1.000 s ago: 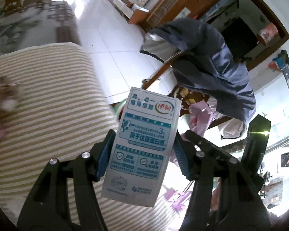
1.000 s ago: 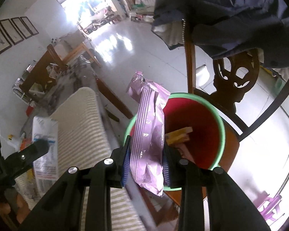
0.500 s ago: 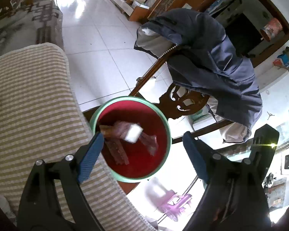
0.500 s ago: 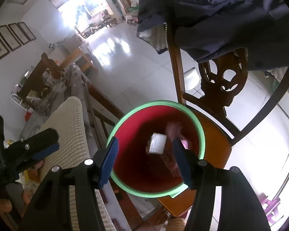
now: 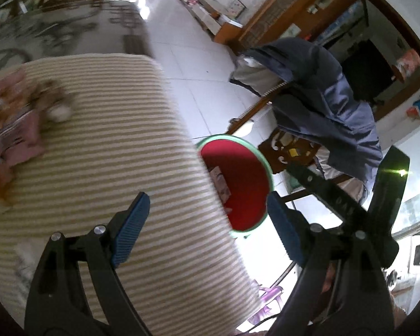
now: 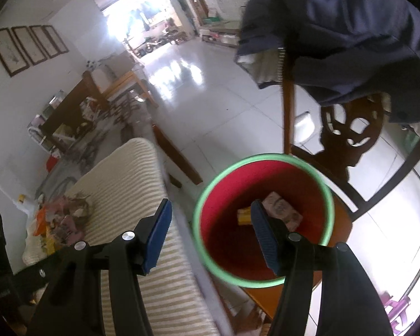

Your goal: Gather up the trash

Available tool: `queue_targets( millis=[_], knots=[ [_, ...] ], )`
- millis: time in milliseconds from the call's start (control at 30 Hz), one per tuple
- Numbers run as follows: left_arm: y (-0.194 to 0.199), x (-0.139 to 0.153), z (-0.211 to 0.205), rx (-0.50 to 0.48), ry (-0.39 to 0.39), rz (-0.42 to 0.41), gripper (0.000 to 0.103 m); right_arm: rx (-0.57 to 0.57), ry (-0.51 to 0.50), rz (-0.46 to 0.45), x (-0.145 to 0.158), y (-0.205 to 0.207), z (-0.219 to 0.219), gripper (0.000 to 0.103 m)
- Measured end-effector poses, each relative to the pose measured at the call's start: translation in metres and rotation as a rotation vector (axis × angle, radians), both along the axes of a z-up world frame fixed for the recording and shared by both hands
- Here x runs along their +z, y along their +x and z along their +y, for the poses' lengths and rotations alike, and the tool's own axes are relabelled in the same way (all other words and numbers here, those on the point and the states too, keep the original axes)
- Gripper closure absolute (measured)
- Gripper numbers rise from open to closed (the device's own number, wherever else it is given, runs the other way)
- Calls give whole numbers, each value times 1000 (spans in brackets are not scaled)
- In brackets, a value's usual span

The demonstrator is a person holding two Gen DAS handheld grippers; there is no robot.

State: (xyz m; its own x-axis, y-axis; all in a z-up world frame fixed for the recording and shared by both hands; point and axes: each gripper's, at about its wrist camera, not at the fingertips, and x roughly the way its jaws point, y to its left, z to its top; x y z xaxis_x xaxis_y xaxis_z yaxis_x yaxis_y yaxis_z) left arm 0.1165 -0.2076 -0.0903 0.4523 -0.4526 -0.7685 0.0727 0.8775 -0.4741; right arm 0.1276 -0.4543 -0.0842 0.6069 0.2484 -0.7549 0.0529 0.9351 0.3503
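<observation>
The left gripper (image 5: 207, 218) has its blue-padded fingers (image 5: 131, 224) spread wide apart, released and holding nothing. It hangs over the lower centre of the left wrist view, above the edge of a striped cushion (image 5: 98, 154) that fills the left half of the frame; one finger sits over the stripes, the other over the rim of the red bucket (image 5: 246, 196) with a green rim at centre right. Inside that bucket a pale pinkish wrapper (image 5: 219, 180) lies against the wall nearest the cushion. At the far left of the frame a blurred heap of pink wrappers and other trash (image 5: 16, 120) lies on the cushion.

The right gripper (image 6: 210, 235) is likewise wide open and empty. It points down from above: its left finger (image 6: 156, 238) is over the cushion (image 6: 120, 196), its right finger over the bucket (image 6: 266, 224) mouth at lower centre. In the bucket (image 6: 224, 240) lie a pinkish wrapper (image 6: 282, 212) and a small yellow-orange piece (image 6: 243, 216), touching each other. The heap of trash (image 6: 58, 221) shows at the lower left on the cushion.

The bucket stands on a wooden chair (image 6: 347, 140) whose carved back carries a dark blue jacket (image 6: 350, 33) at upper right.
</observation>
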Motion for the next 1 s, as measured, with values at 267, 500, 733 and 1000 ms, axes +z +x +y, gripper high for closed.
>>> queue_targets(
  millis=[267, 500, 733, 1000],
  knots=[
    [-35, -2, 108, 159, 9, 10, 20, 135, -21, 10, -1, -14, 104, 45],
    [-77, -8, 211, 299, 67, 32, 20, 226, -16, 18, -5, -30, 188, 45],
    [-106, -29, 291, 414, 103, 102, 19, 257, -3, 26, -8, -42, 240, 45],
    [-112, -35, 317, 411, 81, 94, 16, 263, -35, 6, 1, -51, 263, 44]
  ],
)
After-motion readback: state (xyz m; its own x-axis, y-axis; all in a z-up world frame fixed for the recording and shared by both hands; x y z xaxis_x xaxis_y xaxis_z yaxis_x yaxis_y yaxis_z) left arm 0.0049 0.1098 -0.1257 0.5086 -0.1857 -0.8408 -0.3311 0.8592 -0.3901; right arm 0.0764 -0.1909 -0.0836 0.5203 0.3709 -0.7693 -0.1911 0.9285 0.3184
